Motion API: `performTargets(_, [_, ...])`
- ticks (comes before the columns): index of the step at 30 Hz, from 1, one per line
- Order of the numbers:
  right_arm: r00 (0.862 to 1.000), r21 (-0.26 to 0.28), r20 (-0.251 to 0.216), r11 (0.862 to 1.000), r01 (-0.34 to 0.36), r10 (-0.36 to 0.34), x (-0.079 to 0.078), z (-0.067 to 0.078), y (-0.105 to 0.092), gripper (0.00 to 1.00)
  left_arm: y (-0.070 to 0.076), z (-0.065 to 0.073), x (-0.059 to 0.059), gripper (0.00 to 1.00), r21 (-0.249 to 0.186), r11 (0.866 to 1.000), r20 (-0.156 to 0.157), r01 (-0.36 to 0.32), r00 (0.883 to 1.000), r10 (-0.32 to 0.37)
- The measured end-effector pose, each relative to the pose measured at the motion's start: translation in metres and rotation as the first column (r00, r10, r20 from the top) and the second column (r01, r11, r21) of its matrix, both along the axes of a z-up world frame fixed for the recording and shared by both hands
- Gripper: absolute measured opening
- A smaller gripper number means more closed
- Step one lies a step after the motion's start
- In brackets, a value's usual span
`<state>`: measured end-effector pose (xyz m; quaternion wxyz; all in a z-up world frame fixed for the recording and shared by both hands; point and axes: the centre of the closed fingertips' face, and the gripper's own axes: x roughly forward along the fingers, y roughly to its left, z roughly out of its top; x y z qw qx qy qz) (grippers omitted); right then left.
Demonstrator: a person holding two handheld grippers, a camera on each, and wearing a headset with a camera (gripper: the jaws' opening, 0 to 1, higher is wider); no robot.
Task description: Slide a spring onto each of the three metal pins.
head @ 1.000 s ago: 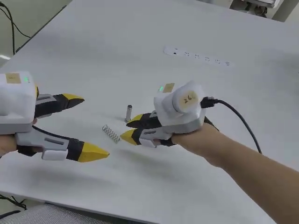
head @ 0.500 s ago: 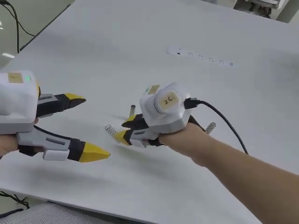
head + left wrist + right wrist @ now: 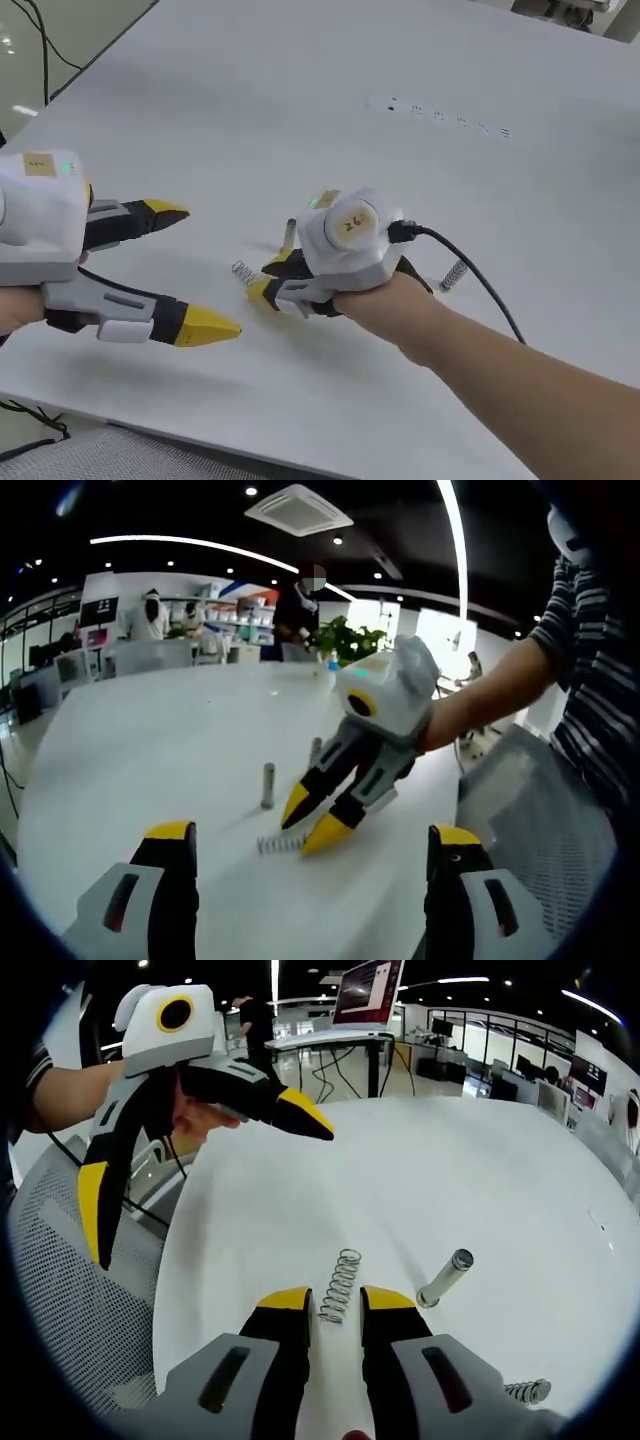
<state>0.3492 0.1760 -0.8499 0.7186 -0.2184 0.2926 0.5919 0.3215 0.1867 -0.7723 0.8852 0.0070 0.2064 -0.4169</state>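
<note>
A small steel spring (image 3: 242,271) (image 3: 340,1282) (image 3: 280,843) lies flat on the white table (image 3: 250,110). My right gripper (image 3: 262,281) (image 3: 337,1301) sits low over it, jaws a narrow gap apart, with the spring's near end between the yellow tips and not pinched. A short metal pin (image 3: 288,234) (image 3: 445,1278) (image 3: 267,785) stands just past the tips. A second spring (image 3: 452,273) (image 3: 525,1391) lies behind the right hand. My left gripper (image 3: 195,268) (image 3: 312,832) hovers to the left, wide open and holding nothing.
A white power strip (image 3: 445,118) lies flat at the far side of the table. The right gripper's black cable (image 3: 480,275) trails over the person's forearm. A grey mesh chair (image 3: 90,1310) stands at the near table edge.
My right gripper has moved left and down until its tips straddle the spring. The second spring has come into sight behind the hand. The left gripper holds its place.
</note>
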Motion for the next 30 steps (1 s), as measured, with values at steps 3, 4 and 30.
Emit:
performTargets(3, [1.0, -0.018, 0.016, 1.0, -0.006, 0.006, 0.001, -0.004, -0.001, 0.17, 0.001, -0.001, 0.0, 0.92, 0.007, 1.0, 0.001, -0.002, 1.0, 0.002])
performTargets(4, [1.0, -0.021, 0.013, 1.0, -0.003, 0.003, 0.002, -0.005, -0.002, 0.17, 0.001, -0.001, 0.0, 0.92, 0.004, 1.0, -0.001, -0.002, 1.0, 0.002])
performTargets(30, [0.998, -0.012, 0.039, 0.999, -0.041, 0.041, 0.0, 0.0, -0.011, 0.08, -0.008, 0.0, 0.0, 0.91, 0.012, 1.0, -0.008, 0.025, 1.0, -0.025])
